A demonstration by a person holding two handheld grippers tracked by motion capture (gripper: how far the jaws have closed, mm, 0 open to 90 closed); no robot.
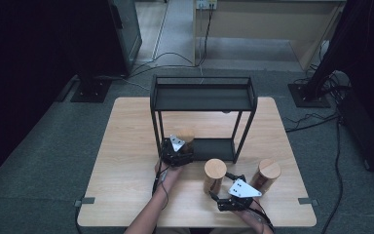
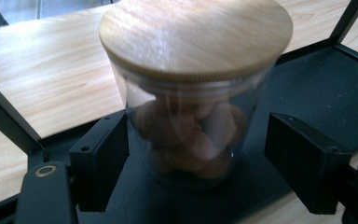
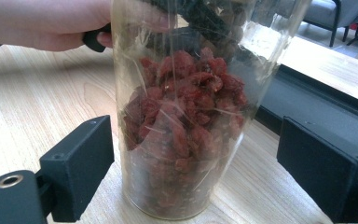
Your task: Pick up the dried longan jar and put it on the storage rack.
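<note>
Jar (image 2: 193,84) on rack shelf (image 2: 307,88), left gripper (image 2: 214,161) jaws clear.

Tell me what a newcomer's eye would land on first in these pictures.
First, the black metal shelf standing on the wooden table, with a wood-lidded glass jar of brown lumps on its bottom tier between the left gripper's jaws, which stand just clear of the glass. Next, the tall jar of red dried fruit on the table between the open jaws of the right gripper.

No legible text or labels
</note>
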